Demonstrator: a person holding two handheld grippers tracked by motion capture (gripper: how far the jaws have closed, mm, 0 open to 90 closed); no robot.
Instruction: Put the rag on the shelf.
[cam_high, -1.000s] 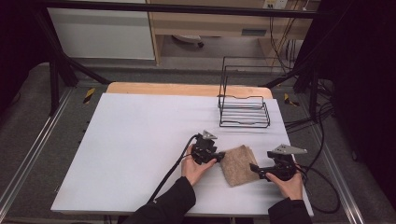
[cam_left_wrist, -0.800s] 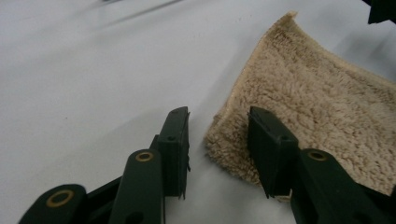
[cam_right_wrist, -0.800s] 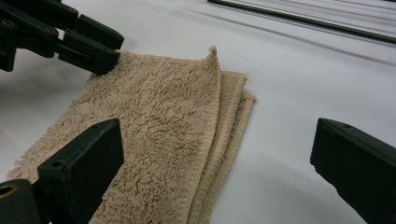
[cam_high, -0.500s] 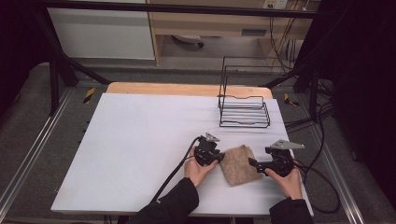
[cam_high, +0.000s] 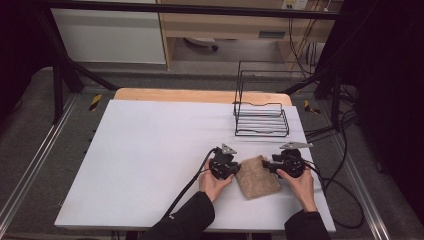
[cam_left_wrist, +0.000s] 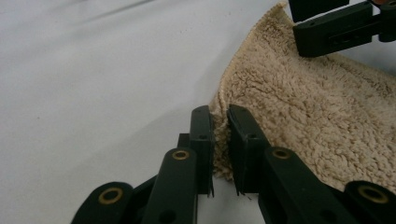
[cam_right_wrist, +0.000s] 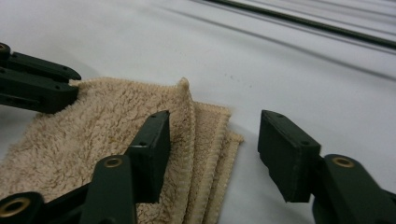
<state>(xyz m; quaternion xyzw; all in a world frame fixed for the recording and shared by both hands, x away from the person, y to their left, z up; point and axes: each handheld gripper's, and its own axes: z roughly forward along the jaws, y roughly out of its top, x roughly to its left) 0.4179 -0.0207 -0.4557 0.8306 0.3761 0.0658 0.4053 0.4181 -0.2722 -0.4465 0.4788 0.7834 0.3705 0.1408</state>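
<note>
Bare white table (cam_high: 150, 160) lies open left of the left gripper (cam_high: 231, 169). Wire rack (cam_high: 261, 117) stands behind the folded towel (cam_high: 256, 176), apart from it. Cables (cam_high: 345, 200) crowd the right edge; clearance there appears tight.

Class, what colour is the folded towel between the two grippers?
Beige towel; the left gripper view shows it best.

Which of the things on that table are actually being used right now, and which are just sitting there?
In use:
- folded tan towel
- left gripper, jaws pinched on the towel's edge
- right gripper, jaws open astride the towel's stacked edges

Lying about:
- black wire rack, at the far right of the table, apart from the towel
</note>
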